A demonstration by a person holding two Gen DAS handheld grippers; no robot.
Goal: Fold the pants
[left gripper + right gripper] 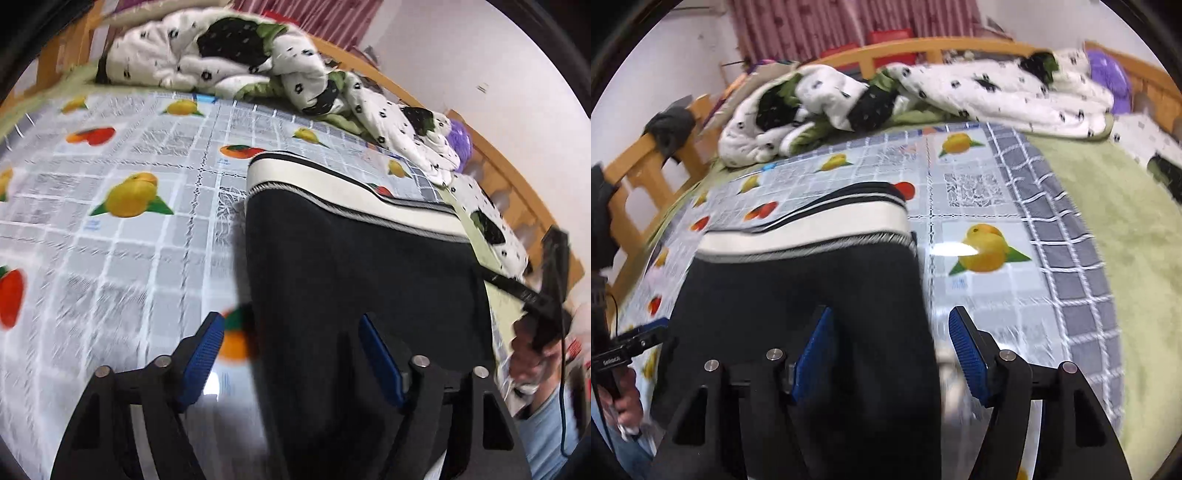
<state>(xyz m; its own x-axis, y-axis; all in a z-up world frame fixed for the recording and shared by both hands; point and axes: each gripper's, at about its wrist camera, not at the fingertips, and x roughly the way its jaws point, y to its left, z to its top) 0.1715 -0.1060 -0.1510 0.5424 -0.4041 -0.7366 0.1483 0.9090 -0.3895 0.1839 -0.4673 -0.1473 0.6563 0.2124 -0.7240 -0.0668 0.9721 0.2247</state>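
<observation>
Dark navy pants (343, 280) with a white and black striped waistband (332, 192) lie flat on a fruit-print plastic sheet (122, 229), waistband at the far end. My left gripper (291, 332) is open, its blue pads straddling the pants' left edge. In the right wrist view the pants (812, 280) and waistband (812, 229) show too. My right gripper (890, 328) is open over the pants' right edge. The left gripper (631, 343) shows at the left of that view, the right gripper (546, 291) at the right of the left view.
A rumpled white quilt (221, 55) with black flowers lies along the bed's far side, also in the right wrist view (923, 92). A wooden bed rail (905, 48) rings the bed. A green blanket (1108, 221) lies right of the sheet. A purple item (1108, 74) sits at the far right.
</observation>
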